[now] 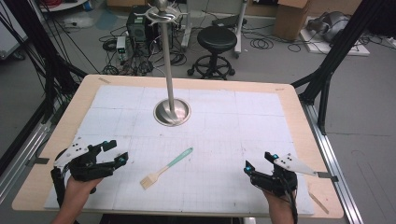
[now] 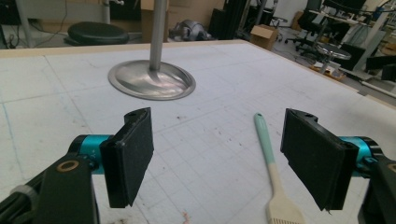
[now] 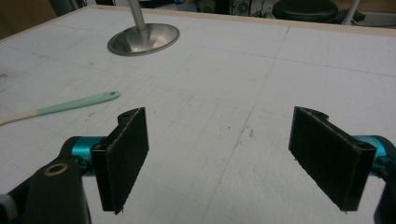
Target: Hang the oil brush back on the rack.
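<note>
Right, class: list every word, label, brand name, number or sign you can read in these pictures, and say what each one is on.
None can be read.
The white mat bears only faint grid lines, no numbers.
The brush has no print on its green handle.
The metal stand is plain.
The cardboard boxes behind the table are too blurred to show any print.

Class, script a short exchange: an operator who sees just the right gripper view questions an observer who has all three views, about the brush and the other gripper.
Operator: My view cuts off the mint-handled pastry brush at its pale end. What is there?
Observer: A flat cream bristle head, lying on the white gridded mat and pointing toward the person's side.
Operator: Where is the left gripper?
Observer: The left gripper sits at the table's near left with its jaws open, apart from the brush.
</note>
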`<state>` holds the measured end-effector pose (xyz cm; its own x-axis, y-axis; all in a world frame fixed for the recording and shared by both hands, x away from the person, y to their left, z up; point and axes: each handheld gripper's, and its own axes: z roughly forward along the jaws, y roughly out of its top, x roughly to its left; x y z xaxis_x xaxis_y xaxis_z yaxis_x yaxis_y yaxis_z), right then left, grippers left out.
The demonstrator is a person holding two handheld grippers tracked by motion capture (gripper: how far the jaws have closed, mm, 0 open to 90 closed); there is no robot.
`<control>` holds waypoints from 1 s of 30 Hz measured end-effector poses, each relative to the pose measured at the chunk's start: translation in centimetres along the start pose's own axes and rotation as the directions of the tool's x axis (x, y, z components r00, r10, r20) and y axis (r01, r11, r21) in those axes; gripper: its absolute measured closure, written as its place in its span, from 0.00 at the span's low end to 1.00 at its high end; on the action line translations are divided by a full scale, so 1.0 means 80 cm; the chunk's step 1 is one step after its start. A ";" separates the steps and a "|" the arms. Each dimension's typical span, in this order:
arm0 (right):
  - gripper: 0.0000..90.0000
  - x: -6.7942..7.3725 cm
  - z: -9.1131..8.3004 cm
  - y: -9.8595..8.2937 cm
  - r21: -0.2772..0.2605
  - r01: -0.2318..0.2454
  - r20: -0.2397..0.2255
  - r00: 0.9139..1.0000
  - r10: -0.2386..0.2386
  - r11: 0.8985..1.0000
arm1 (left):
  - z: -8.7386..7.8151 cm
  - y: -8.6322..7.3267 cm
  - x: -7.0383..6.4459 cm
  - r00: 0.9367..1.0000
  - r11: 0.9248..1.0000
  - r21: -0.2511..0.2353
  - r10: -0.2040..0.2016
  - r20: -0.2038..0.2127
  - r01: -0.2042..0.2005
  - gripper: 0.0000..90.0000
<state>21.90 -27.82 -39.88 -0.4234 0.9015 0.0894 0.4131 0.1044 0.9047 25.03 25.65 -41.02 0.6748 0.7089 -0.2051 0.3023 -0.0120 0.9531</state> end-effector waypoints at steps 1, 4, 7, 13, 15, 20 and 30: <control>0.21 0.001 0.001 0.001 -0.002 0.002 -0.001 1.000 -0.002 1.000 | 0.001 0.001 -0.002 1.000 1.000 0.008 -0.004 0.008 0.004 0.29; 0.21 0.004 0.002 0.000 0.003 0.015 -0.011 1.000 -0.015 1.000 | 0.007 0.004 -0.010 0.999 1.000 0.029 -0.010 0.040 0.009 0.34; 0.21 0.005 0.002 -0.001 0.006 0.025 -0.011 1.000 -0.025 1.000 | 0.021 0.004 -0.026 0.997 0.998 0.064 -0.007 0.074 0.002 0.35; 0.21 0.001 0.001 -0.002 0.004 0.012 -0.007 1.000 -0.012 1.000 | 0.066 -0.004 -0.051 0.995 0.972 0.231 0.015 0.097 -0.037 0.41; 0.21 0.000 0.002 -0.003 0.007 0.010 -0.008 1.000 -0.010 1.000 | 0.078 -0.004 -0.055 0.995 0.964 0.264 0.008 0.096 -0.034 0.41; 0.21 0.000 0.002 -0.002 0.007 0.021 -0.007 1.000 -0.021 1.000 | 0.107 -0.007 -0.067 0.993 0.918 0.388 0.035 0.113 -0.077 0.39; 0.21 0.002 0.005 -0.003 0.018 0.025 -0.012 1.000 -0.024 1.000 | 0.135 -0.016 -0.080 0.989 0.841 0.522 0.095 0.112 -0.140 0.60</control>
<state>22.04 -27.55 -40.20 -0.4434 0.8934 0.0724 0.4167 0.1340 0.8991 27.58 13.48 -43.35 0.7717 0.6211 -0.1372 0.5113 -0.4775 0.7145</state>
